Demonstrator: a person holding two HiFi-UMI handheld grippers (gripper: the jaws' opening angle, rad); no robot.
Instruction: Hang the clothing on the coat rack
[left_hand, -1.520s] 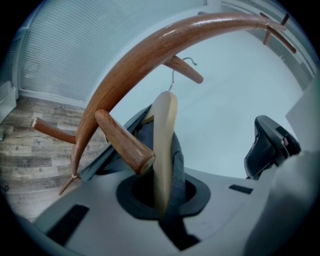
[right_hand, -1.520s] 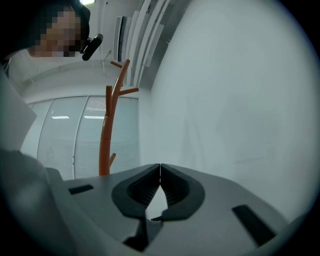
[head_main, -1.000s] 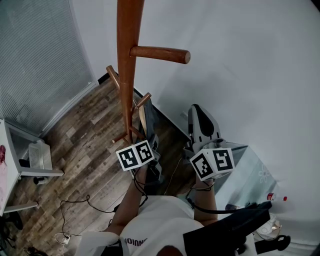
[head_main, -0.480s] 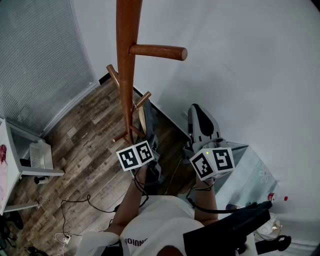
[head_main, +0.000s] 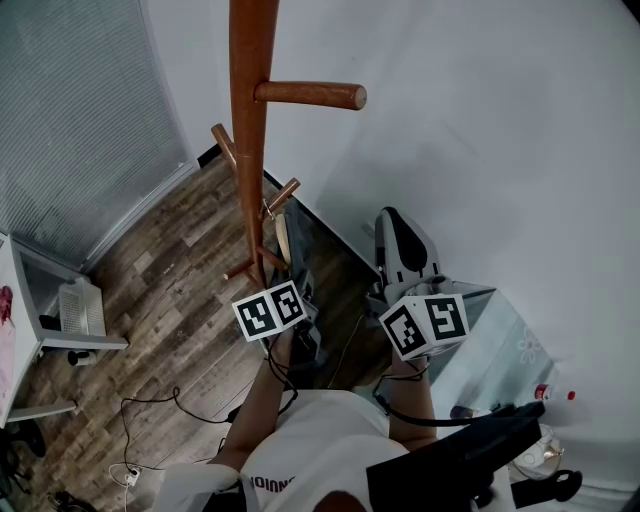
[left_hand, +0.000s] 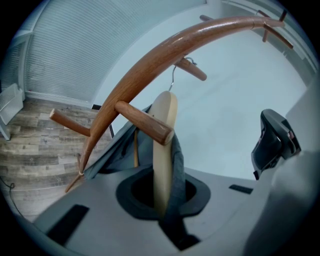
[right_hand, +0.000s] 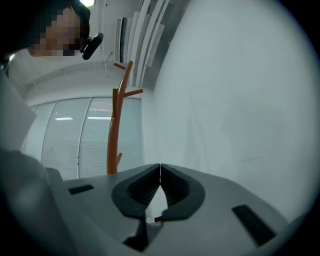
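A tall brown wooden coat rack stands close ahead, one round wooden peg crossing just in front of the pale wooden hanger. Open air lies between the rack and the plain white wall.

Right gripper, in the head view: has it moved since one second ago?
No. The right gripper sits at the same place beside the corner of the pale table as before, with its jaws shut on nothing.

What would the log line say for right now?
left claw: shut on hanger with grey garment | hook: at coat rack peg | right claw: shut, empty
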